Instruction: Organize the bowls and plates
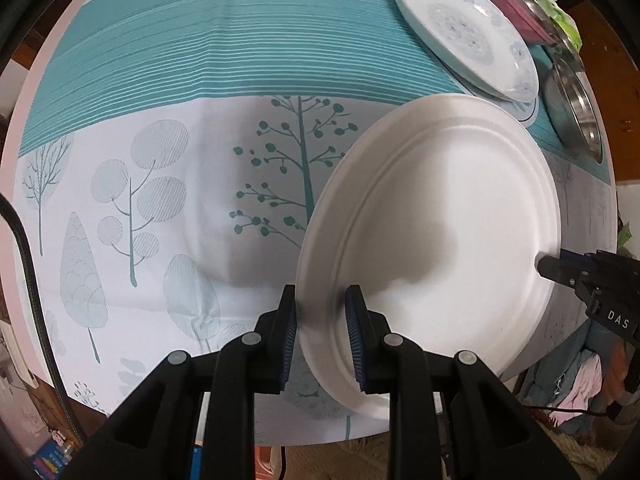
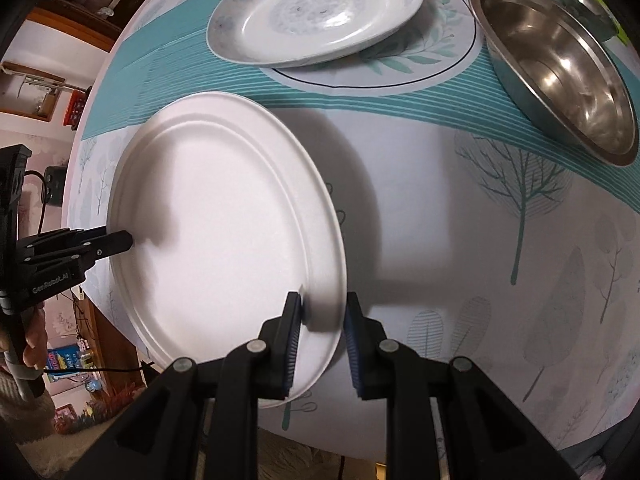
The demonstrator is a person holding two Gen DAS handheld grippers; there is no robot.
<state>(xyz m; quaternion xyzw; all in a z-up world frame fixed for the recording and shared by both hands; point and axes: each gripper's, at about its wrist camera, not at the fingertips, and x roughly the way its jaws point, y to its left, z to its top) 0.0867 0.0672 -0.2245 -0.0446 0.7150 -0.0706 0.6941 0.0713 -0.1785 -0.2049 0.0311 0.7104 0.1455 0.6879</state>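
**White plate carried by both grippers above the patterned table**

A tablecloth (image 1: 168, 184) printed with pale trees and teal stripes covers the round table and fills most of both views. Above its near part hangs the plain white plate (image 1: 440, 216), large and ridged, casting a shadow on the cloth to its right in the right wrist view — it looks lifted clear of the cloth.

Beyond it, on the far side, a floral plate (image 2: 320, 12) rests tilted, partly over a round printed mat (image 2: 432, 52). To the right of that stands a steel bowl (image 2: 560, 72), and a pink bowl (image 1: 516, 8) sits further back, with another steel dish nested in it.

The left gripper (image 1: 322, 336) is nearly closed, its jaws pinching the plate's left rim between the blue pads. The right gripper (image 2: 322, 336) is likewise nearly closed on the opposite rim — one finger over the plate's face, the other under its edge. Each gripper shows in the other's view, clamped at the far edge of the plate.
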